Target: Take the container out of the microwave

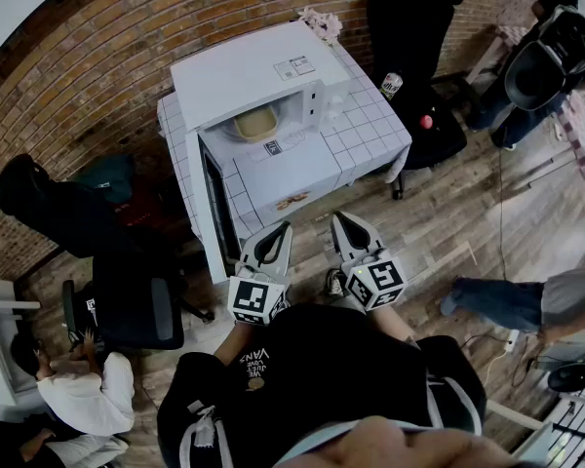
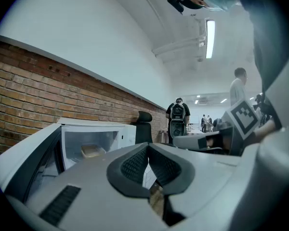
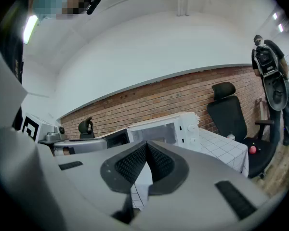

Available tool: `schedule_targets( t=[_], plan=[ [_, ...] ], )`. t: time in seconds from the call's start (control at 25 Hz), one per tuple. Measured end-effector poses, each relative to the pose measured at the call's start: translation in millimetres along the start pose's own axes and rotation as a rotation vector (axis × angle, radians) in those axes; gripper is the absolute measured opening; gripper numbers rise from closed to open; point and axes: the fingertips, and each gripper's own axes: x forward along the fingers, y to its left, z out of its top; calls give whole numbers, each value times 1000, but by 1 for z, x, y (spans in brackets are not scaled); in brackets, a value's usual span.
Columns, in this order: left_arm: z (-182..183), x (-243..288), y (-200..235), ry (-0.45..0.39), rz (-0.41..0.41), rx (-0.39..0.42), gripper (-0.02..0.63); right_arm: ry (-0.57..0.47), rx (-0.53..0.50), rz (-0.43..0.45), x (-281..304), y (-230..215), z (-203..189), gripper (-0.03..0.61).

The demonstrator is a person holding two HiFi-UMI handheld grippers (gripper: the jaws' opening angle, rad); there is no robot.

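**Container sits in open microwave, both grippers closed short of it**

I hold the left gripper (image 1: 277, 232) and right gripper (image 1: 344, 222) side by side in front of the microwave (image 1: 263, 81), which stands on a tiled table (image 1: 375, 139) with its door (image 1: 213, 208) swung wide. Each pair of jaws is pressed together with nothing between them. The tan container (image 1: 255, 123) rests inside the cavity, well apart from both sets of jaws; in the left gripper view it lies ahead and off to the left.
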Motion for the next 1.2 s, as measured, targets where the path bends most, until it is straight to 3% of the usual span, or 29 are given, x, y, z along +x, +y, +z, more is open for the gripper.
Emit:
schedule_targets(
  t=[0.32,1.2],
  plan=[
    [-1,19,5,-7,30,-25,11,-19,-5,28,12,-18,6,5],
    [-2,92,9,-8,296,-41,11,74,-61,297,52,-88,14,5]
  ],
)
